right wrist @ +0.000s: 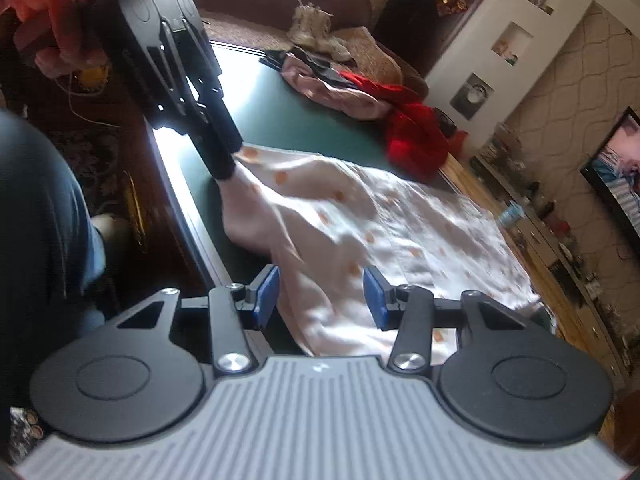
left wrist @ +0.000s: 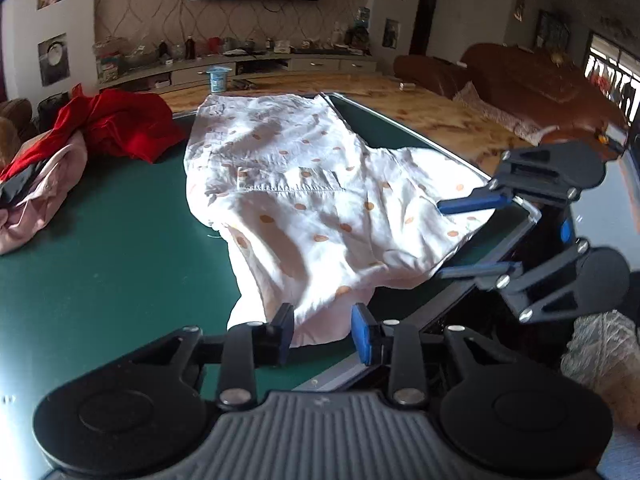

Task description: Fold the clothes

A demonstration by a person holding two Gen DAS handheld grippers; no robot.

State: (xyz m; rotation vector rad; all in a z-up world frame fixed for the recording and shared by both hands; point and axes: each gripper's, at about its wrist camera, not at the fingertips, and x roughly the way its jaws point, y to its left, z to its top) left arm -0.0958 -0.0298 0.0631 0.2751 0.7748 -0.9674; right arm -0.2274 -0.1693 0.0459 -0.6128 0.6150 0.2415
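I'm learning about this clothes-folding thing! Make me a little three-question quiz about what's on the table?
1. True or false: the white cotton garment with orange dots lies on a dark green tabletop.
2. What colour is the crumpled cloth beside the pink garment?
A blue
B red
C yellow
3. Are the left hand-held gripper and right hand-held gripper open or shut?

Key:
1. True
2. B
3. Both open, blue pads apart, dotted fabric between them.

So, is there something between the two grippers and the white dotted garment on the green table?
Nothing visible. The left gripper and right gripper both stand open at the near edge of the white dotted garment. The red clothes lie apart, to one side.
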